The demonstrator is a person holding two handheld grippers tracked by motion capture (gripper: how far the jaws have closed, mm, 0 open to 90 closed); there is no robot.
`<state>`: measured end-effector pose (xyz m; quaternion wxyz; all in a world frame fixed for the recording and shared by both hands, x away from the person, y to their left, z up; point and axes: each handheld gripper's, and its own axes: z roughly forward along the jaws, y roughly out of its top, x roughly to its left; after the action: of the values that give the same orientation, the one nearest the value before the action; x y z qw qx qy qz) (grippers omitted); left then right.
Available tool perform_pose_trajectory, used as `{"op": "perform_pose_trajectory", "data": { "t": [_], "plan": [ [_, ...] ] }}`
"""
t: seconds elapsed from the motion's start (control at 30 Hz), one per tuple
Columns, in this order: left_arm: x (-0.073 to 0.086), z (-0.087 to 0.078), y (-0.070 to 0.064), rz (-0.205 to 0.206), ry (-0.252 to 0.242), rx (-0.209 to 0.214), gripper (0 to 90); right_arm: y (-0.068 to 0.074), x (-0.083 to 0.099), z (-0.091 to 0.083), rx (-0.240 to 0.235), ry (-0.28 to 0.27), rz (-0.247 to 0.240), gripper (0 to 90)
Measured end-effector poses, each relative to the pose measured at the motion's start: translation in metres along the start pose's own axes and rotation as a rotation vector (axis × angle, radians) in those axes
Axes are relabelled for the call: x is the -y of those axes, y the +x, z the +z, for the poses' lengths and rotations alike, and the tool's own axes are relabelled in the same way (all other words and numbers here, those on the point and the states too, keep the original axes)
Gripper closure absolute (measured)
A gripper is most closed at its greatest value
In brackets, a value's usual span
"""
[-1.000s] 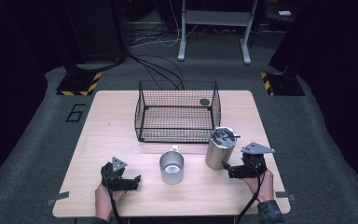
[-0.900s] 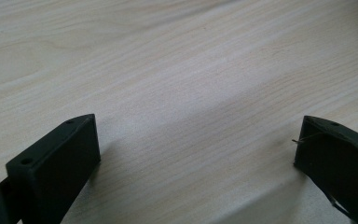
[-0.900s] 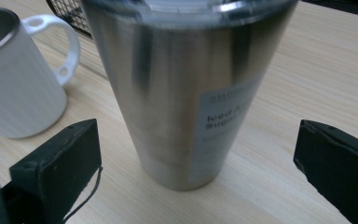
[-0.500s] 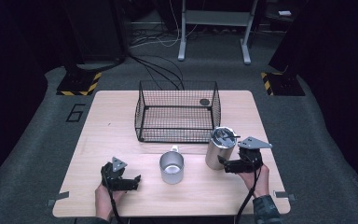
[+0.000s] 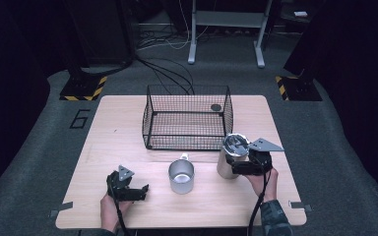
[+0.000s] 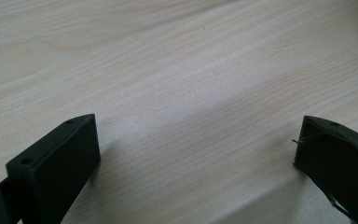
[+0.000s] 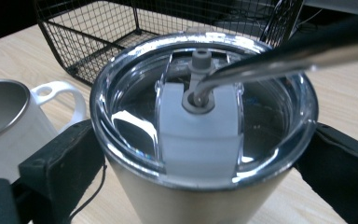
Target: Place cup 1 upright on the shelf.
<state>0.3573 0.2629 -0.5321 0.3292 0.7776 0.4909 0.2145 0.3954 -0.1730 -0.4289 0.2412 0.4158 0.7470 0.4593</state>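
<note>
A steel tumbler (image 5: pixel 231 158) with a clear lid and a bent metal straw (image 7: pixel 284 51) stands at the right of the wooden table (image 5: pixel 128 132). My right gripper (image 5: pixel 234 169) is open and straddles it just under the lid. In the right gripper view the tumbler (image 7: pixel 200 116) sits between the two jaws, one close on each side. A steel mug (image 5: pixel 181 176) with a white handle stands upright mid-table, to the tumbler's left. My left gripper (image 5: pixel 140 191) rests open on the bare tabletop at the front left, with only wood between its jaws (image 6: pixel 198 140).
A black wire basket (image 5: pixel 150 132) stands behind the mug and tumbler, with a small dark disc (image 5: pixel 216 107) at its back right corner. In the right gripper view the basket (image 7: pixel 88 37) is just beyond the tumbler and the mug (image 7: pixel 4 126) at the left. Cables run across the floor behind the table.
My right gripper has slid left toward the tumbler until its jaws stand on either side of it. The left gripper, the mug and the basket have stayed put.
</note>
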Motion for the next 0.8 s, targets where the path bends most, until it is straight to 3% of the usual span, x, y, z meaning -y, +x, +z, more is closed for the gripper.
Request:
{"op": "perform_pose_trajectory", "data": {
  "t": [0.43, 0.5, 0.8],
  "plan": [
    [0.000, 0.001, -0.001, -0.007, -0.007, -0.003, 0.0, 0.001, -0.004, 0.012, 0.005, -0.019, -0.012, 1.9],
    [-0.002, 0.000, -0.001, 0.003, 0.012, 0.006, 0.0, 0.001, -0.004, 0.014, 0.011, -0.026, -0.009, 2.2],
    [-0.002, 0.002, -0.003, -0.004, -0.004, -0.002, 0.0, 0.002, -0.004, 0.013, 0.012, -0.030, -0.019, 3.4]
  ]
}}
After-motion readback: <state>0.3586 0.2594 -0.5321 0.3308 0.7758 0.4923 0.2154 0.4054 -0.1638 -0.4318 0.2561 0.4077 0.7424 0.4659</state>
